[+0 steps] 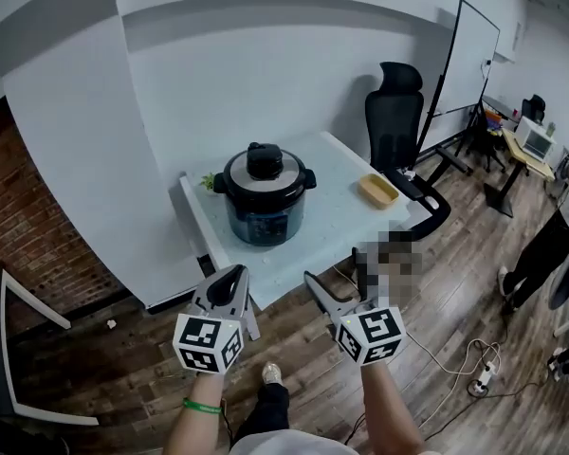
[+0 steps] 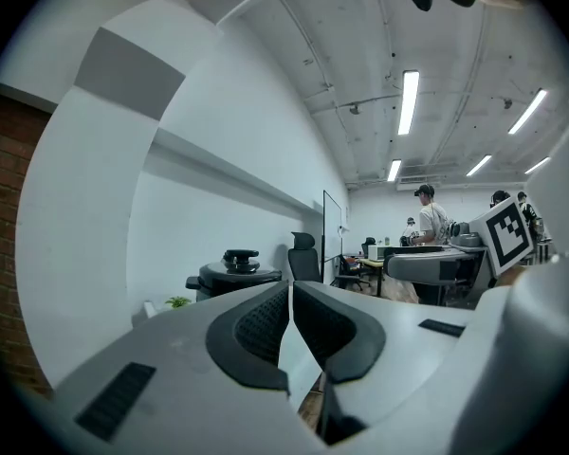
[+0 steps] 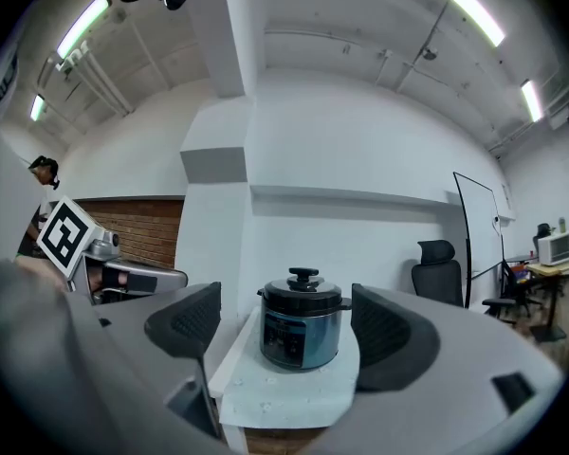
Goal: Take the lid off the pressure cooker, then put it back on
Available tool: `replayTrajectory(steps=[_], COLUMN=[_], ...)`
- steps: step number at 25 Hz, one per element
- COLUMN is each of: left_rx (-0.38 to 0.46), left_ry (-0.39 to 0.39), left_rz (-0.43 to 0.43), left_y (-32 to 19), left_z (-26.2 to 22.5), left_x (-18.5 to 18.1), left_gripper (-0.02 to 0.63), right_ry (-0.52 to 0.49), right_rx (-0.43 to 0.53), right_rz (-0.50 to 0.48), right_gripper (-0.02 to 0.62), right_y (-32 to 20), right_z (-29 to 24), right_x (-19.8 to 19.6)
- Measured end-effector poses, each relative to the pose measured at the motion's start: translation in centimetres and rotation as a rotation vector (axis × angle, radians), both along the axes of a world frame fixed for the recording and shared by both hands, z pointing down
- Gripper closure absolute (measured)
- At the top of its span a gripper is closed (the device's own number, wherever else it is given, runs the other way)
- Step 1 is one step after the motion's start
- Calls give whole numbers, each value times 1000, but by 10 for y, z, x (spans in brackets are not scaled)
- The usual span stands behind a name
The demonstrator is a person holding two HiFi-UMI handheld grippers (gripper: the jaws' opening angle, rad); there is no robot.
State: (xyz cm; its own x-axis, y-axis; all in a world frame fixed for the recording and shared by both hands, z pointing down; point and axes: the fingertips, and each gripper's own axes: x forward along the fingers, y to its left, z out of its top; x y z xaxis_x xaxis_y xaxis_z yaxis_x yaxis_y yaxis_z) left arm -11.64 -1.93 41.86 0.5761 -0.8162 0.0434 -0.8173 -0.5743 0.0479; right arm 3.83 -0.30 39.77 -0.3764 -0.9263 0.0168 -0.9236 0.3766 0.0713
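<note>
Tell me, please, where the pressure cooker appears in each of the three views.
Head view: pressure cooker at centre, on the white table.
Left gripper view: small, left of centre, above the shut fingers.
Right gripper view: centre, between the open fingers.
Shared landmark: the black office chair, right of the cooker in all three.

Bright, even light from ceiling tubes point(image 2: 409, 102); straight lines bow at the edges, corners vignetted black
</note>
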Motion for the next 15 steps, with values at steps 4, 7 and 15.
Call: replayTrajectory(steps=[4,7,15], left_rx=[10,6,21], left_ry=[0,9,12], left_rz=[-9,-21,-38], left_y=[-55,-96,-185], left_z=[-5,-8,-23], left_x=[-2,-6,-17], left_gripper=[583,583,583], right_ry=[16,29,44], right_rx=[0,-3,-5], right_rz=[-22,-38,-67], right_gripper=[184,186,189], right_y=[-58,-100,-195], right_z=[-6,-9,-20], right_x=[-5,-9,-20])
